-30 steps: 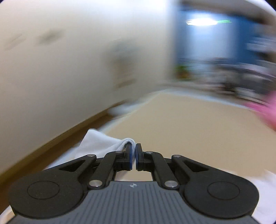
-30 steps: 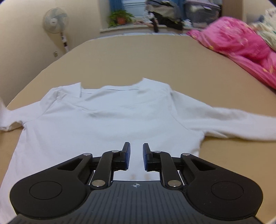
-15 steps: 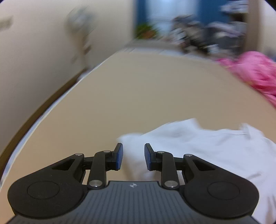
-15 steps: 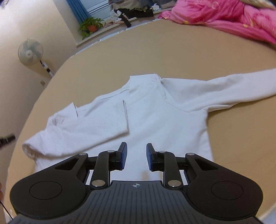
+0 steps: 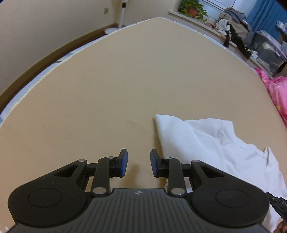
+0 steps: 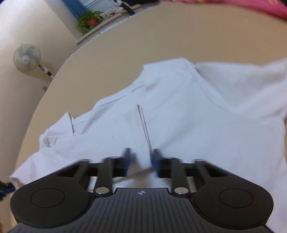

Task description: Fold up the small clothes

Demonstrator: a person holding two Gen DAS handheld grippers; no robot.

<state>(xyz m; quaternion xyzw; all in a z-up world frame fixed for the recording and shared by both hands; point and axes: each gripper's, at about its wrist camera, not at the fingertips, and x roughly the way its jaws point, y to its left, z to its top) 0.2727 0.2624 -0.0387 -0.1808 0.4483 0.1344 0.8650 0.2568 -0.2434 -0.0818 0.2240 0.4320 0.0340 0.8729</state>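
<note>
A white long-sleeved shirt (image 6: 188,111) lies spread on the tan bed (image 6: 143,44). One sleeve is folded across its chest, and the cuff edge (image 6: 143,121) of that sleeve runs toward my right gripper (image 6: 140,159). That gripper hangs low over the cloth. Its jaws are closing, with the cuff end between them and a gap still showing; the view is blurred. My left gripper (image 5: 139,162) stands open over bare bed (image 5: 107,89) with nothing between its fingers. The folded shoulder of the shirt (image 5: 215,147) lies just to its right.
A pink blanket (image 5: 279,93) lies at the bed's far right side. A standing fan (image 6: 26,58) is by the wall off the bed's left edge. A potted plant (image 5: 192,9) and piled clutter (image 5: 236,30) line the window sill beyond the bed.
My left gripper let go of the white sleeve, opened and tipped down toward the bed left of the shirt. The sleeve now lies across the chest. My right gripper dropped close over the cuff.
</note>
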